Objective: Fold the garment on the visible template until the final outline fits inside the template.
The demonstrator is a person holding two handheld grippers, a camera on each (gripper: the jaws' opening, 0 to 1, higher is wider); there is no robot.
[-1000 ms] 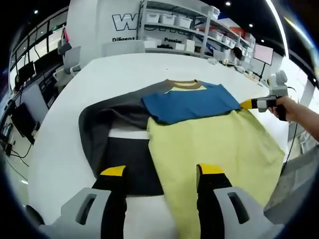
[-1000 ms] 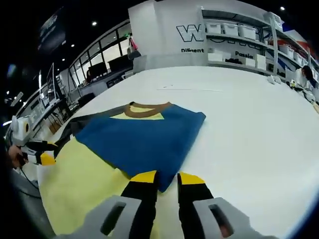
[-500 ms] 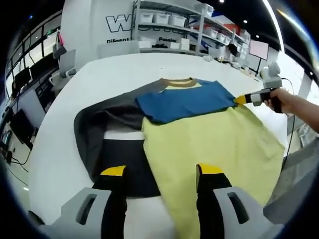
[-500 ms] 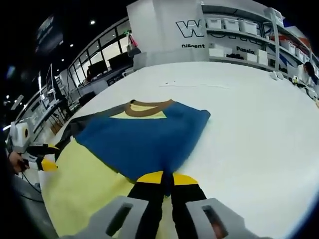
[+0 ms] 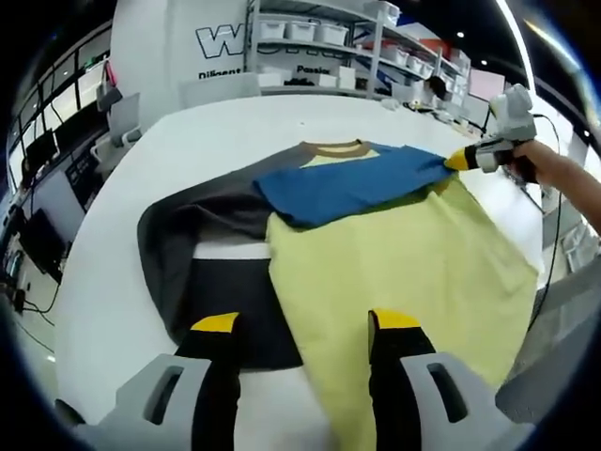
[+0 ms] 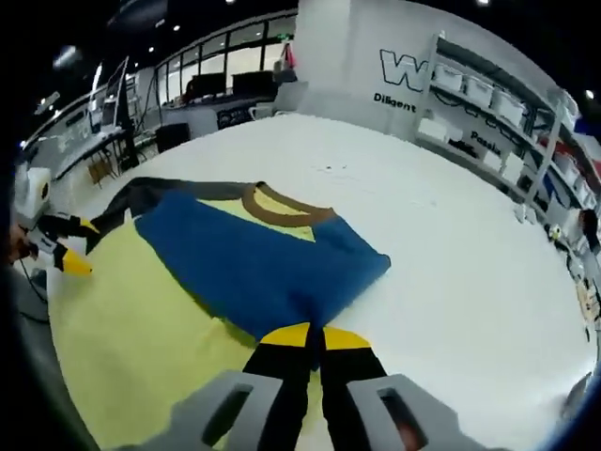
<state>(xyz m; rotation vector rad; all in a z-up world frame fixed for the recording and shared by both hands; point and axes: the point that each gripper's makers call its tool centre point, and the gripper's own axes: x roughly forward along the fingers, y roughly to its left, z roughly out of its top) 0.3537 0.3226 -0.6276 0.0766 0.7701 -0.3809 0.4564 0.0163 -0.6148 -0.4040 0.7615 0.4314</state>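
Observation:
A shirt lies flat on the white table (image 5: 113, 282). It has a yellow body (image 5: 404, 254), a brown collar (image 5: 331, 148), a grey sleeve (image 5: 197, 221) and a blue sleeve (image 5: 347, 183) folded across the chest. A black template (image 5: 235, 305) shows under its left side. My left gripper (image 5: 304, 324) hovers open over the hem, holding nothing. My right gripper (image 5: 458, 159), held by a hand, is shut on the blue sleeve's end. In the right gripper view its jaws (image 6: 305, 334) pinch the blue sleeve (image 6: 254, 268), and the left gripper (image 6: 80, 246) shows at the far left.
Shelves with white bins (image 5: 319, 33) stand behind the table. Chairs (image 5: 117, 113) and desks with monitors (image 5: 42, 221) line the left side. The table's near edge (image 5: 563, 310) drops off to the right, where a cable hangs. Bare tabletop (image 6: 451, 254) stretches beyond the collar.
My right gripper's jaws have shut on the blue sleeve's end and drawn it up a little. The left gripper stays open in place.

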